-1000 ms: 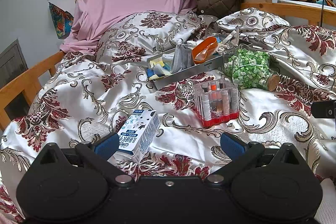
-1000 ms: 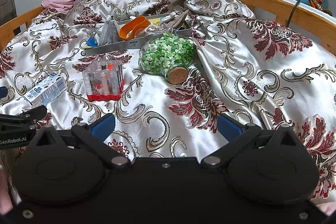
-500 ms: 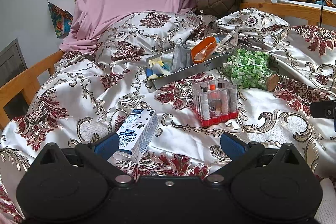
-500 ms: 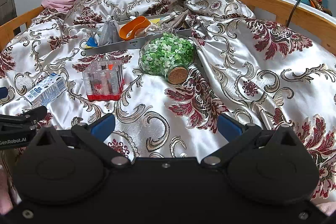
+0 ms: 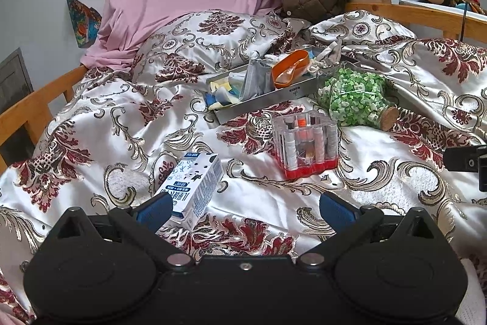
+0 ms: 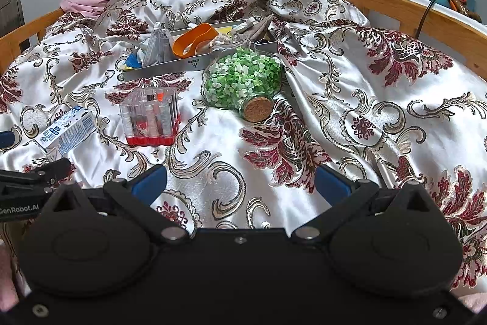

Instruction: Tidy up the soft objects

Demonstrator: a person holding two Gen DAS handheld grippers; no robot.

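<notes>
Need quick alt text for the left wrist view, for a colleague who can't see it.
The open left gripper hovers over a patterned bedspread, its left finger beside a small carton. Beyond lie a clear vial case, a corked jar and a metal tray.

- The left gripper [image 5: 245,207] is low and points forward. Its two blue fingers [image 5: 153,207] are wide apart and hold nothing.
- The right gripper [image 6: 240,181] is low too, beside the left one. Its blue fingers [image 6: 330,181] are also wide apart and hold nothing.
</notes>
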